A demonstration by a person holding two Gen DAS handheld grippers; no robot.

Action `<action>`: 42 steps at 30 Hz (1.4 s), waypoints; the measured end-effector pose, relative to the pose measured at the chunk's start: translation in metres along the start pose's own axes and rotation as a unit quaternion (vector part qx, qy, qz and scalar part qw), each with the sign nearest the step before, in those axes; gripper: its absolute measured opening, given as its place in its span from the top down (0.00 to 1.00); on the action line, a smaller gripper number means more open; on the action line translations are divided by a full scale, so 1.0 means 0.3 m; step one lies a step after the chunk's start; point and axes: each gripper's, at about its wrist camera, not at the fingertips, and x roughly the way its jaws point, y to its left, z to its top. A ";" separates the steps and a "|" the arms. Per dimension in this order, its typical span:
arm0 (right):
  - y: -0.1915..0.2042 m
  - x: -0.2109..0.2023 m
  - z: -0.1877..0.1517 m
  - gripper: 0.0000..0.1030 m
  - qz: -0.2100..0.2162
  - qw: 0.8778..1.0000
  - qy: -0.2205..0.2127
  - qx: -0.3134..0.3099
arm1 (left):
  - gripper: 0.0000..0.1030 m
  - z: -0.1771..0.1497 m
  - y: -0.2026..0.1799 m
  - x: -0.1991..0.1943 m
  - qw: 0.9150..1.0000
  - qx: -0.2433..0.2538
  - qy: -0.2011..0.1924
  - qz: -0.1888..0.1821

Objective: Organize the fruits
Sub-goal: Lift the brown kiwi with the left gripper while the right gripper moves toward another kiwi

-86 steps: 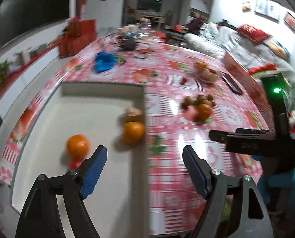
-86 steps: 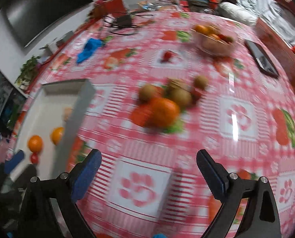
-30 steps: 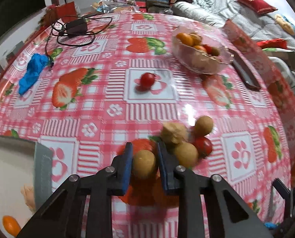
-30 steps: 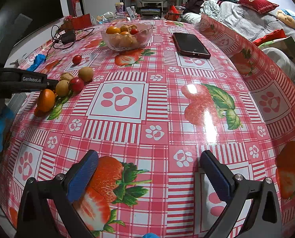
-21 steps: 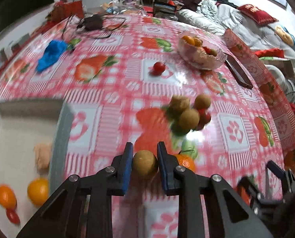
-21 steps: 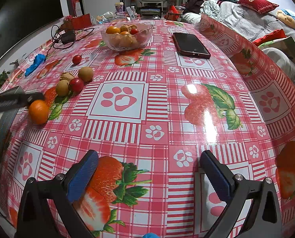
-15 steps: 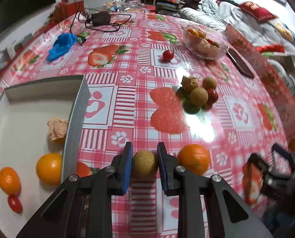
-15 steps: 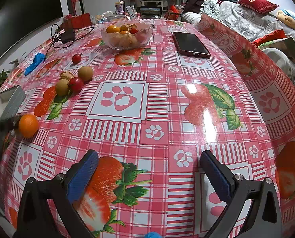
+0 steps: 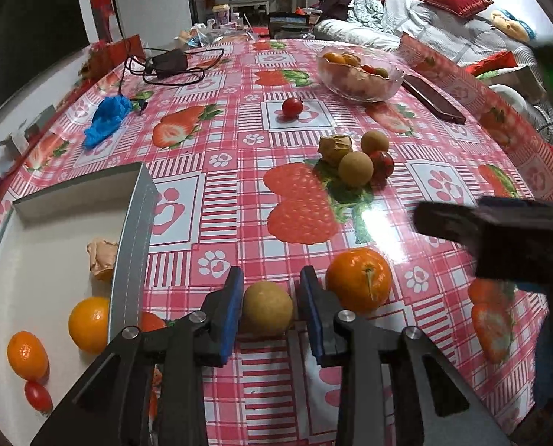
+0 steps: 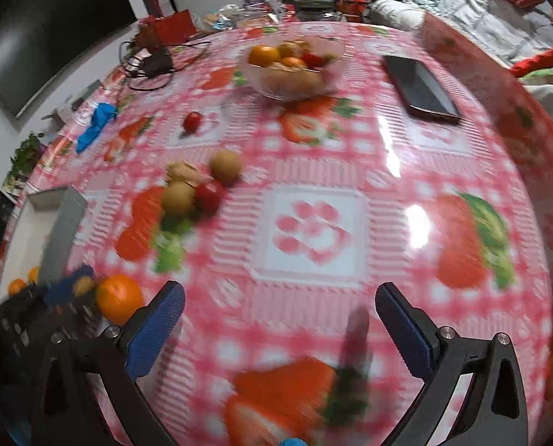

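My left gripper is shut on a round tan fruit held just above the tablecloth, to the right of the white tray. An orange lies on the table right beside its right finger. The tray holds two oranges, a cherry tomato and a pale crumpled husk. A cluster of tan fruits and a red tomato sits mid-table. My right gripper is open and empty over the tablecloth, with the orange to its left.
A glass bowl of fruit stands at the back right beside a dark phone. A single cherry tomato, a blue cloth and a charger with cable lie further back. The table drops off on the right.
My left gripper has pulled back with the tan fruit toward the tray side. My right gripper has swung left toward the fruit cluster; its view is blurred by motion.
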 end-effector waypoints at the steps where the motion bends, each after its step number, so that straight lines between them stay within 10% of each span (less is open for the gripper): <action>1: 0.025 0.024 0.020 0.00 0.007 1.000 0.005 0.000 | 0.65 -0.001 0.004 0.000 1.000 -0.003 -0.001 -0.002; 4: 0.083 0.063 0.057 0.00 0.019 1.000 0.004 -0.002 | 0.59 0.001 0.014 0.003 1.000 -0.008 0.000 -0.002; 9: 0.176 0.114 0.112 0.27 0.015 1.000 -0.001 -0.020 | 0.54 0.000 0.022 0.006 1.000 -0.014 0.000 0.001; 11: 0.201 0.123 0.118 0.50 -0.005 0.999 -0.008 -0.030 | 0.55 -0.001 0.020 0.005 1.000 -0.014 -0.001 0.000; 13: 0.200 0.117 0.113 0.52 0.003 0.999 -0.011 -0.034 | 0.62 0.000 0.018 0.003 1.000 -0.014 0.002 -0.007; 16: 0.153 0.098 0.082 0.92 0.047 0.999 0.001 -0.018 | 0.73 -0.008 0.009 -0.009 1.000 -0.008 0.004 -0.021; 30: -0.021 0.001 -0.013 0.90 0.062 0.998 0.017 0.026 | 0.72 -0.075 -0.019 -0.059 1.000 -0.010 0.003 -0.027; 36: -0.009 0.022 0.029 0.90 0.040 0.999 0.016 0.010 | 0.45 -0.076 -0.023 -0.054 1.000 -0.006 0.002 -0.024; 37: -0.006 0.023 0.034 0.84 0.034 0.999 0.014 0.005 | 0.41 -0.077 -0.023 -0.053 1.000 -0.006 0.001 -0.024; 40: 0.003 -0.002 0.045 0.01 0.000 1.000 -0.022 -0.010 | 0.37 -0.080 -0.026 -0.049 1.000 -0.003 -0.003 -0.023; 42: 0.008 -0.014 0.056 0.01 -0.012 0.999 -0.042 -0.025 | 0.34 -0.078 -0.028 -0.045 1.000 -0.001 -0.005 -0.022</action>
